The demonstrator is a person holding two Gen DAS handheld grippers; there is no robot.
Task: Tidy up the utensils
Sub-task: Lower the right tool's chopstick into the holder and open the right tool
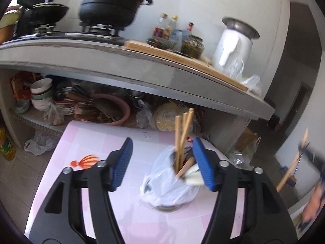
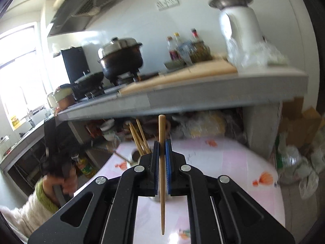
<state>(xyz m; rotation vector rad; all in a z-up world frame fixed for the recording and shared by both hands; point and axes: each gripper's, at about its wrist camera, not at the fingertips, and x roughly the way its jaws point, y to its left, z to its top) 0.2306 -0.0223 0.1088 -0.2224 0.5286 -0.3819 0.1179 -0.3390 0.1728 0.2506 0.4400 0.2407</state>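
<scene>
Kitchen counter looms behind a pink table (image 1: 85, 142). From the left wrist, the left gripper (image 1: 162, 162) hangs released, nothing between its pads; a cup (image 1: 172, 205) wrapped in a plastic bag (image 1: 162, 187) holds chopsticks (image 1: 180, 138) and could tip if nudged. From the right wrist, the right gripper (image 2: 161, 168) is clenched on one chopstick (image 2: 161, 183), upright; it could slip.

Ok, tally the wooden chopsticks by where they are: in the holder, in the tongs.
Standing in the bag-wrapped holder: 3 chopsticks
Clamped in the right tongs: 1 chopstick
In the left tongs: 0
Total: 4
</scene>
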